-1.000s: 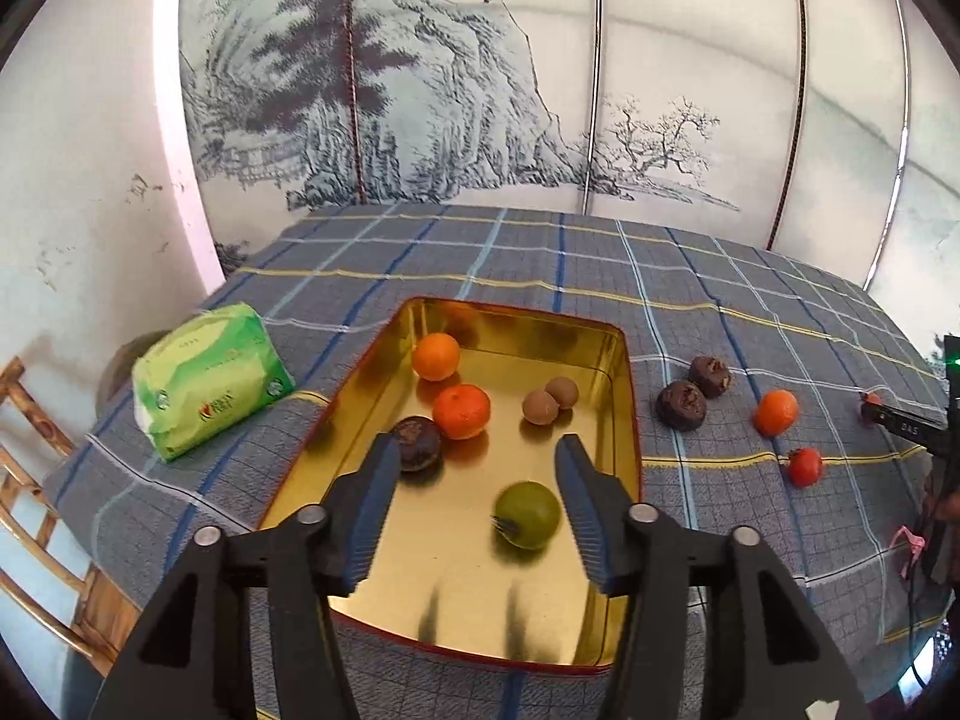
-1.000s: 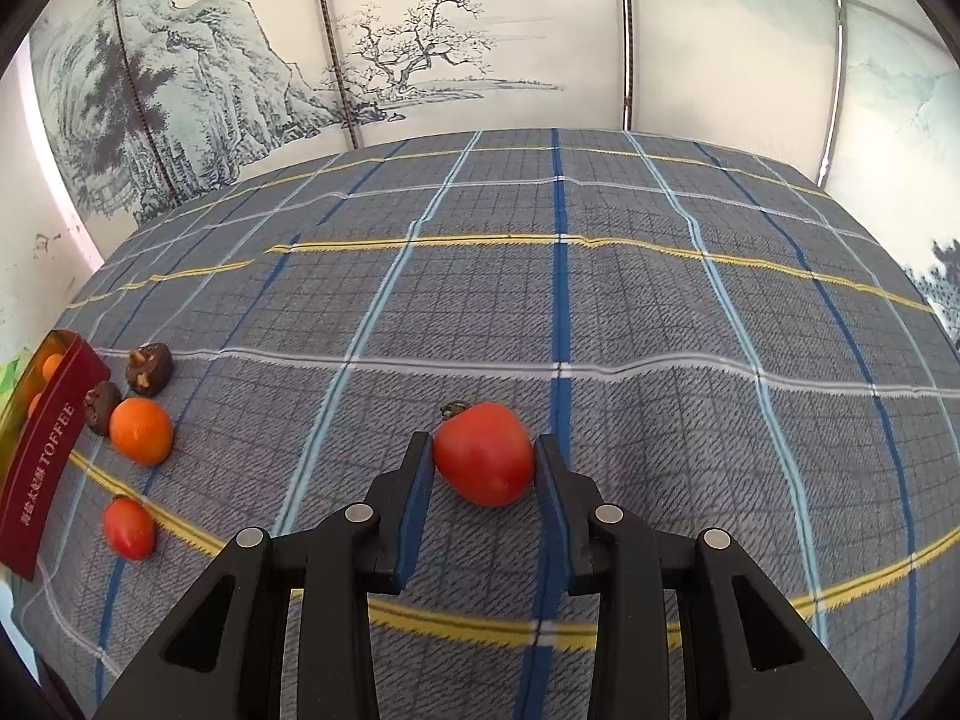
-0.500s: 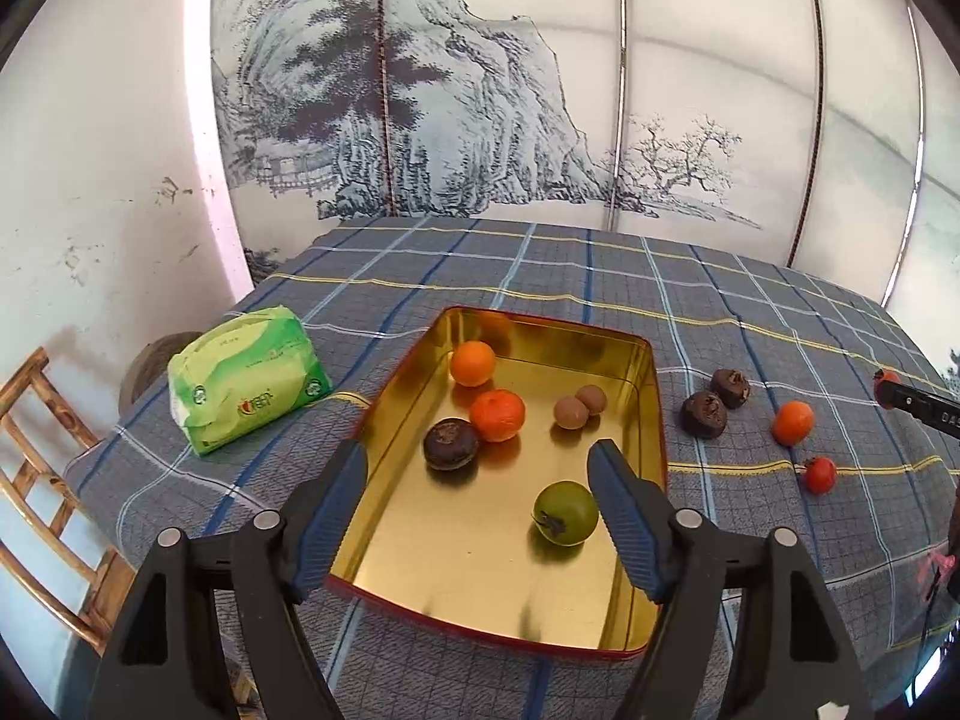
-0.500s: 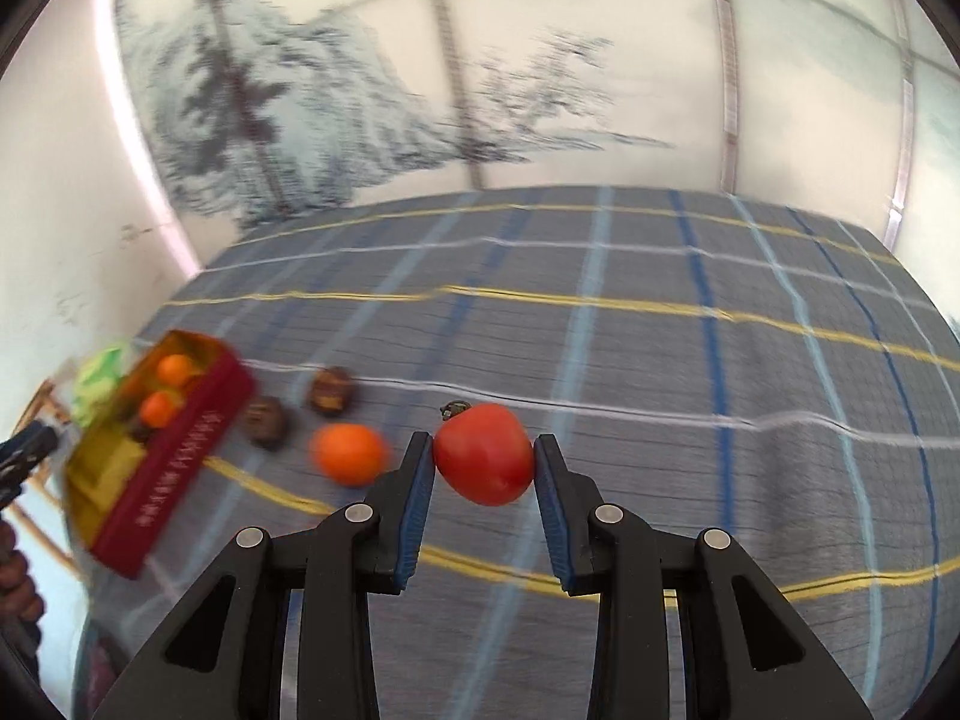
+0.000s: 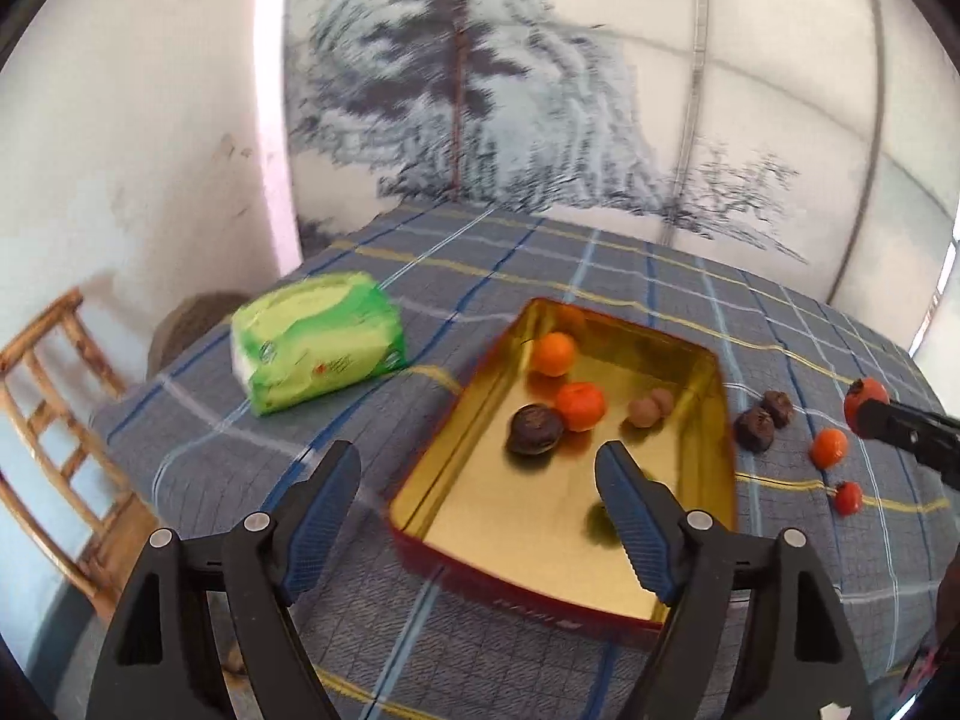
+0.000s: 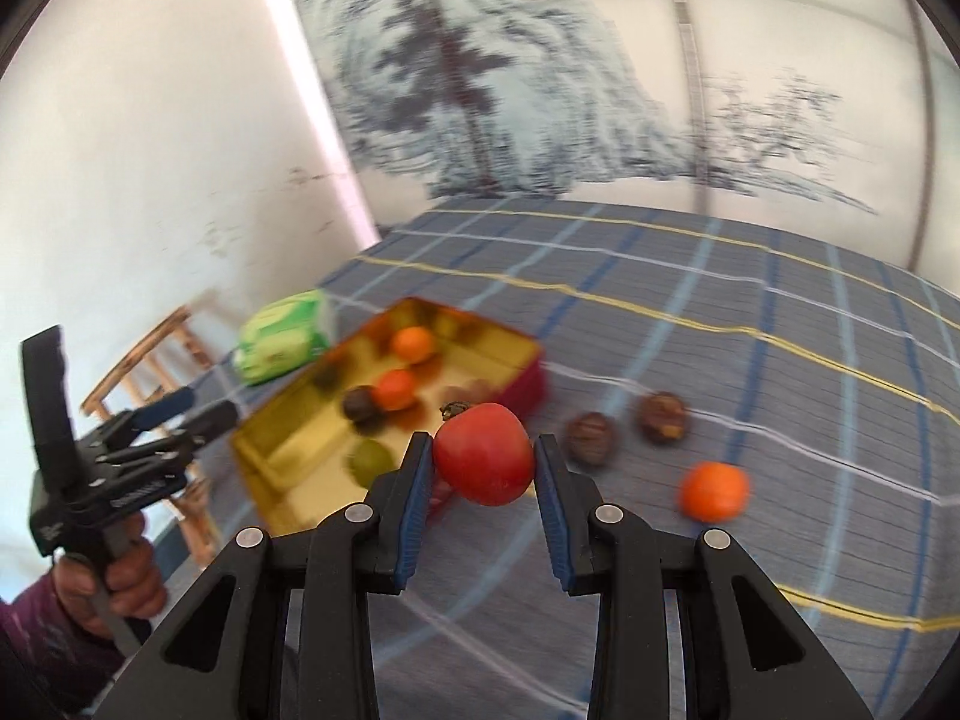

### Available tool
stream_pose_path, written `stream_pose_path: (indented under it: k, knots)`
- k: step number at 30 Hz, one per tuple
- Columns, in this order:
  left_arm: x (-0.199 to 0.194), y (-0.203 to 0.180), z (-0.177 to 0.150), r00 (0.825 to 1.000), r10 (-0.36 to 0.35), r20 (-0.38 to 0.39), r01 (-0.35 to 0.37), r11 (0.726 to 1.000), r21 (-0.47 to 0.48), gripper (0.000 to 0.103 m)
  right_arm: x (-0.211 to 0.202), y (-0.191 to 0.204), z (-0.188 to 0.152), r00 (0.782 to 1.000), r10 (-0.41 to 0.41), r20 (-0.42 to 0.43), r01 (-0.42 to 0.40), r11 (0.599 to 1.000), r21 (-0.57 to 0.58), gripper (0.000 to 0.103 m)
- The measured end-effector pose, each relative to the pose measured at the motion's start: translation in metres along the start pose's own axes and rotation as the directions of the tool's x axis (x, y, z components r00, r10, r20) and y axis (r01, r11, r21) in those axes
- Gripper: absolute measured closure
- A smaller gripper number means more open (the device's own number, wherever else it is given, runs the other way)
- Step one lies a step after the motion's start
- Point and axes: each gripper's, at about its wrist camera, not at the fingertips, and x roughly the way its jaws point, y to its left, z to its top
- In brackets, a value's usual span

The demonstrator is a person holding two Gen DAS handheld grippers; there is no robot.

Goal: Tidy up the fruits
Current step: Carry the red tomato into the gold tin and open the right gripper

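Left wrist view: the left gripper (image 5: 477,507) is released, jaws spread wide and empty, and has pulled back from the tin (image 5: 723,414) it hung over a second ago. The gold tin sits on the checked bench (image 5: 540,264). In it lie two oranges (image 5: 555,353), a dark fruit (image 5: 536,429), two small brown fruits (image 5: 651,408) and a green fruit (image 5: 600,525), mostly hidden behind the right finger. A green packet (image 5: 315,339) lies to the tin's left. Right of the tin, on the cloth, are two dark fruits (image 5: 763,420), an orange (image 5: 829,447) and a small red fruit (image 5: 848,497). At the right edge the other gripper comes in carrying a tomato (image 5: 864,399).

Right wrist view: the right gripper (image 6: 485,471) is grasping the tomato (image 6: 485,461), which is clamped between the blue pads and held in the air. A second ago it was on the bench; now it has swung toward the tin (image 6: 528,354), which lies ahead and left, so the drop looks close. Two dark fruits (image 6: 627,427) and an orange (image 6: 714,491) wait on the cloth to the right. The left gripper (image 6: 180,414) stands aside at the far left.
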Motion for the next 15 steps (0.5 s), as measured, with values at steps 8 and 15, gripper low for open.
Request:
stream_pose_path:
  k: [8,15]
  knots:
    - [-0.002,0.041,-0.008,0.999,0.048,0.013,-0.047,0.994,-0.094,0.026,0.041,0.058,0.006,0.992,0.106,-0.068,-0.11,0.992,-0.069,0.068]
    - [-0.012,0.059,-0.009,0.994,0.087,0.065,-0.08,0.99,-0.114,0.026,0.086,0.091,0.009,0.973,0.175,-0.148,-0.189,0.978,-0.089,0.068]
